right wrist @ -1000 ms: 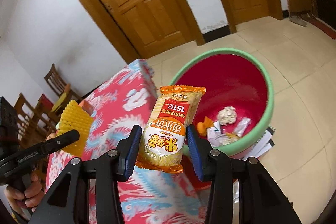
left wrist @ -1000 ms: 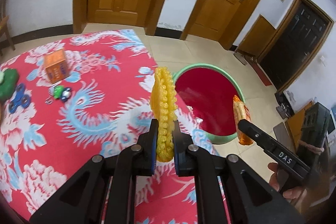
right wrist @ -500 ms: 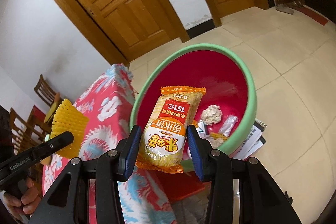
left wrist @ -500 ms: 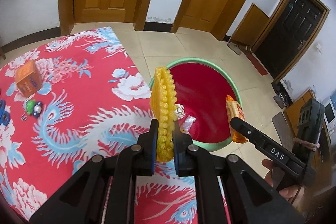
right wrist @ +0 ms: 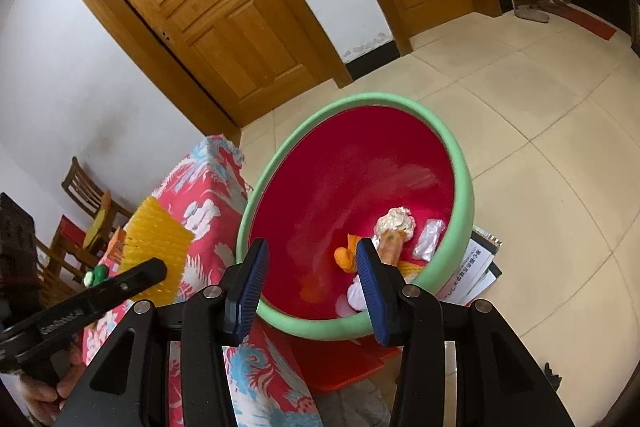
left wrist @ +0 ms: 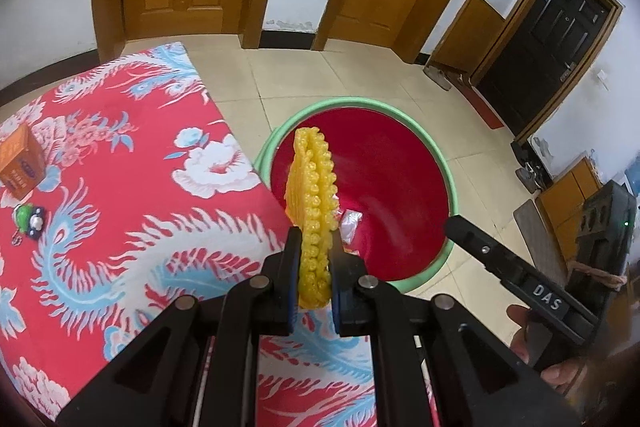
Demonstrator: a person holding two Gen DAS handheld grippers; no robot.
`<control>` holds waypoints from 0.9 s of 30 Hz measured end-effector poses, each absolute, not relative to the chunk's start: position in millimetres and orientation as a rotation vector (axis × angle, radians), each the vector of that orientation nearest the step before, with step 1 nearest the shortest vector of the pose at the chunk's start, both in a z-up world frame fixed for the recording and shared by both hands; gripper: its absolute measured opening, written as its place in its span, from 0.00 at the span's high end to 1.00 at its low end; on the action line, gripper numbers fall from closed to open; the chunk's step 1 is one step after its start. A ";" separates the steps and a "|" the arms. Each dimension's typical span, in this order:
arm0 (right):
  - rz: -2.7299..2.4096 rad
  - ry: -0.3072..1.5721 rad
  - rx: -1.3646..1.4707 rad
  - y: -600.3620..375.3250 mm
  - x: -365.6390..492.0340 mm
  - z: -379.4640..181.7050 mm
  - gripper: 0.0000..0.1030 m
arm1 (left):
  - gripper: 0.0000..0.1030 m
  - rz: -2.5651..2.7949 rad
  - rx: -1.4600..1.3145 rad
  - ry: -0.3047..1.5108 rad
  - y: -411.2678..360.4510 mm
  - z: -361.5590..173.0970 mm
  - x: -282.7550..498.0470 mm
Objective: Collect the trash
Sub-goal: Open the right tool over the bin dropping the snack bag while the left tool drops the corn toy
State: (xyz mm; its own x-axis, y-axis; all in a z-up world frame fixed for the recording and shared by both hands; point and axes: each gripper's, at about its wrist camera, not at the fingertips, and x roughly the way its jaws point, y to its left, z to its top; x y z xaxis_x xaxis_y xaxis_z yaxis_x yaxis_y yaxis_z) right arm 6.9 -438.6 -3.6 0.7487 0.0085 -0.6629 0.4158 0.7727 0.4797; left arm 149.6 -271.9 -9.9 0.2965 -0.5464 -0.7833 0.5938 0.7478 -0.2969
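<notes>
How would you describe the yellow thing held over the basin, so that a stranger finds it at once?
Find the big basin with the green rim and red inside, on the floor beside the red cloth table. Above its near edge, the left claw pinches a yellow foam net, the only bumpy, bright yellow piece there.

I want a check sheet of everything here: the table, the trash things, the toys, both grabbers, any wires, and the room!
Surface: table under a red flowered cloth, its edge beside the basin.
Job's things: red basin with green rim on the floor, holding a paper ball, a clear wrapper and other scraps; yellow foam net not yet dropped in.
Clutter: orange box and green toy on the cloth.
Grippers: left gripper shut on the foam net; right gripper open and empty above the basin.
Cables: nothing seen.
Surroundings: tiled floor, wooden doors, wooden chairs, papers beside the basin.
</notes>
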 end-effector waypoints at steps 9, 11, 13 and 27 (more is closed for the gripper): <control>-0.258 0.677 0.668 -444.2 -2.3 0.0 0.55 | 0.89 -0.784 0.089 1.033 -297.5 -26.7 152.7; -0.262 0.677 0.672 -445.7 -2.4 -0.4 0.55 | 0.89 -0.781 0.100 1.040 -301.6 -30.4 154.5; -0.264 0.677 0.673 -446.6 -2.9 -0.1 0.55 | 0.89 -0.782 0.109 1.043 -305.0 -33.2 155.0; -0.264 0.677 0.679 -449.6 -5.0 0.9 0.54 | 0.61 -0.785 0.124 1.027 -307.7 -27.9 147.0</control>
